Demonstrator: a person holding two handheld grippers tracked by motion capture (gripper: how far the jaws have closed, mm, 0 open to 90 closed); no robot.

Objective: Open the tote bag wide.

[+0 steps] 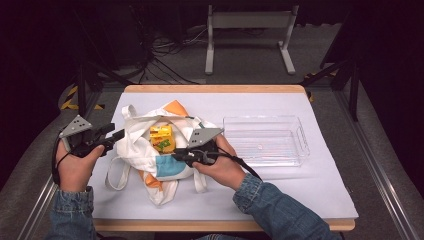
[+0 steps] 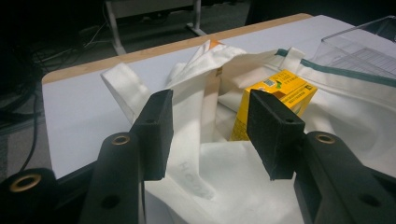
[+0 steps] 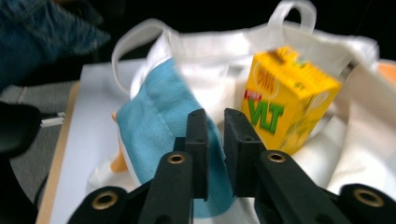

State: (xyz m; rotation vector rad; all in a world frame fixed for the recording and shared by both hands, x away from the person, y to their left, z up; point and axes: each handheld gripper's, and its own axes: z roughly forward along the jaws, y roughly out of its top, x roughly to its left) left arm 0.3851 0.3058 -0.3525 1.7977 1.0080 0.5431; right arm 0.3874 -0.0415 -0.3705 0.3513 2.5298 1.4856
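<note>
— Denim sleeves are seen lowest. What is gripped?
— Blue fabric of the tote bag (image 1: pixel 150 155) is pinched by the right gripper (image 3: pixel 215 140); the left gripper (image 2: pixel 210 135) is held half-open astride a strap. A yellow juice carton (image 3: pixel 287 98) stands inside.

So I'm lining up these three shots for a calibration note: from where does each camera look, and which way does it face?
High view: above the person's side, looking forward and down on the table; both forearms, left gripper and right gripper show.
Left gripper view: rides that gripper, looking past its open jaws across the tote bag.
Right gripper view: rides that gripper, jaws nearly shut at the bag's blue patch.
All three share the yellow carton in the bag.
</note>
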